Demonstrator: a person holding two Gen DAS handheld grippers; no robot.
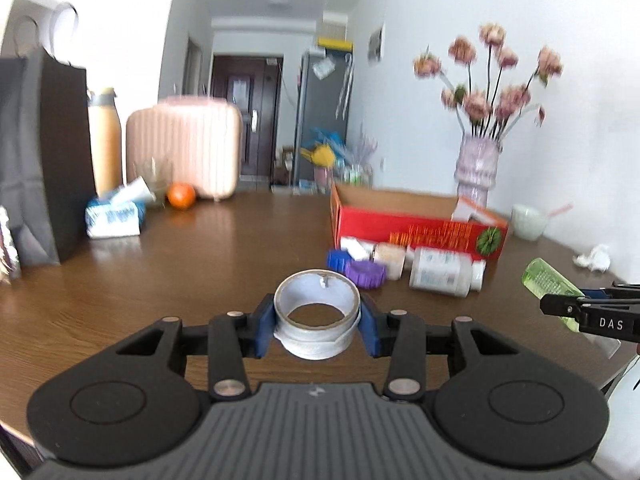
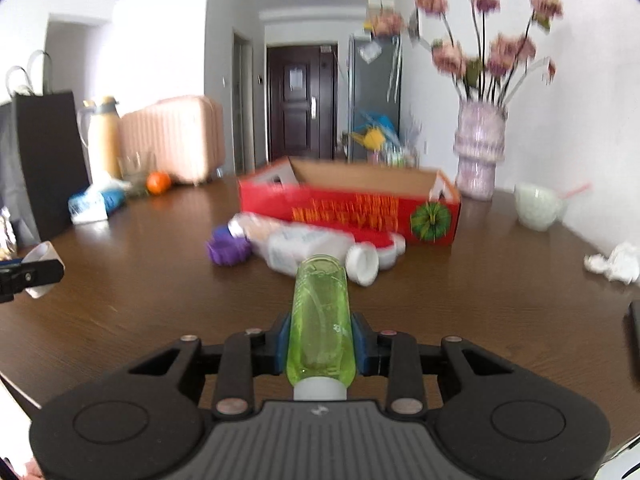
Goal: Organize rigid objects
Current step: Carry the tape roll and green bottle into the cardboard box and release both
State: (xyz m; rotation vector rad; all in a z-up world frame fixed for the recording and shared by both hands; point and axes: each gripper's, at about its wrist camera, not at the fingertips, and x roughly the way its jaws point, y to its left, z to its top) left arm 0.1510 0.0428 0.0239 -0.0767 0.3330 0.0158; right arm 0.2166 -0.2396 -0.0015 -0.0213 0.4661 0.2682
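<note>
The left gripper (image 1: 316, 326) pinches a round roll of white tape (image 1: 317, 314) between its blue pads, up above the brown wooden table (image 1: 200, 264). The right gripper (image 2: 322, 346) squeezes a see-through green plastic bottle with a white cap (image 2: 321, 320), also off the table. Both look like they are being carried to the open red cardboard box (image 2: 352, 210). Next, each needs to go over the box's edge and let go inside. White bottles (image 2: 304, 250) and a purple ridged lid (image 2: 228, 250) lie waiting beside the box. The box's yellow writing is too blurry to read; the right gripper's side says "DAS" in the left view.
</note>
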